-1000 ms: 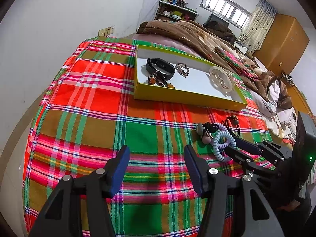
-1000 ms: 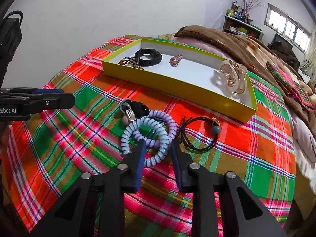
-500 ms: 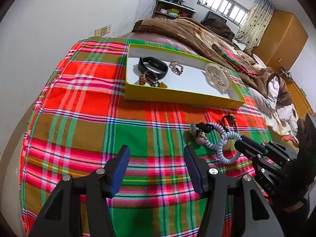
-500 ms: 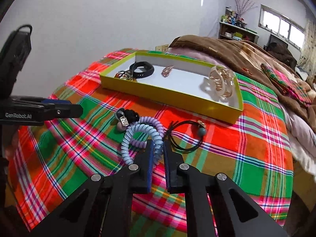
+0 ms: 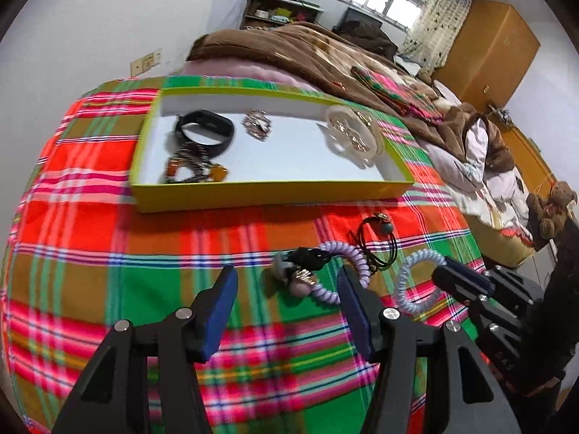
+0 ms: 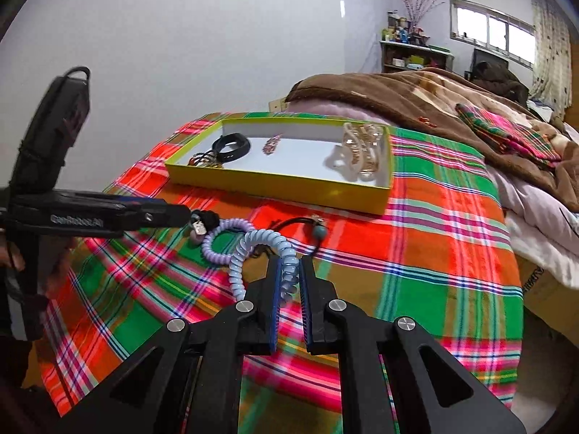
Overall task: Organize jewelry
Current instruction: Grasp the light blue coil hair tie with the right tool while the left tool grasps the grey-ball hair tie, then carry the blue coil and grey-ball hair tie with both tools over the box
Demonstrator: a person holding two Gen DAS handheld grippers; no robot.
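My right gripper (image 6: 289,266) is shut on a pale blue spiral hair tie (image 6: 266,242) and holds it above the plaid cloth; it also shows in the left wrist view (image 5: 416,282). A lilac spiral tie (image 5: 347,256) with a black charm (image 5: 307,256) and a black elastic with a bead (image 5: 376,242) lie on the cloth. My left gripper (image 5: 286,289) is open and empty just before the lilac tie. The yellow tray (image 5: 253,195) holds a black band (image 5: 206,130), a beaded bracelet (image 5: 191,170), a small ring bracelet (image 5: 257,124) and a clear claw clip (image 5: 353,133).
The plaid cloth (image 5: 90,238) covers the bed's near part. A brown blanket (image 5: 296,47) and bedding lie behind the tray. A wooden wardrobe (image 5: 488,43) stands at the far right. The bed edge drops off on the right (image 6: 521,289).
My right gripper closed on the pale blue spiral tie and lifted it away from the lilac one. My left gripper moved forward toward the pile, still open.
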